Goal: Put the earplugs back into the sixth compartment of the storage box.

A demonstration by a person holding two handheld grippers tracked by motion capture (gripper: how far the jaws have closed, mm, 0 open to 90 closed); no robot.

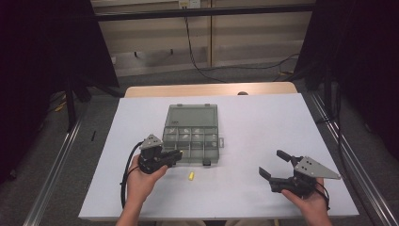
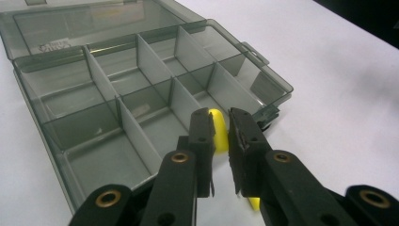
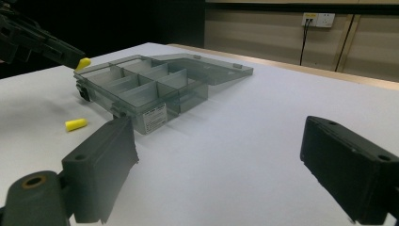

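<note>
Two yellow earplugs: one yellow earplug (image 2: 217, 133) is pinched between the jaws of the left gripper (image 2: 220, 141), held just above the near edge of the organizer box (image 1: 190, 136); the second earplug (image 1: 191, 176) lies loose on the table (image 1: 263, 127), just in front of the box. One box, smoky clear plastic, lid flipped open and lying flat behind it, eight compartments in two rows of four. Two grippers. Right gripper (image 1: 272, 164) is released, jaws spread wide with nothing between them, resting well apart from the box on the right side.

Held earplug is mostly covered by the jaws; only a sliver shows. Compartment contents hard to make out: pale glints in the high view, apparently bare in the left gripper view. Label text on the box front unreadable.

Surface: white tabletop with a wood edge at the far side. Room: grey floor, black curtains both sides, pale wall panels, a wall socket (image 3: 318, 19) with cables hanging.
</note>
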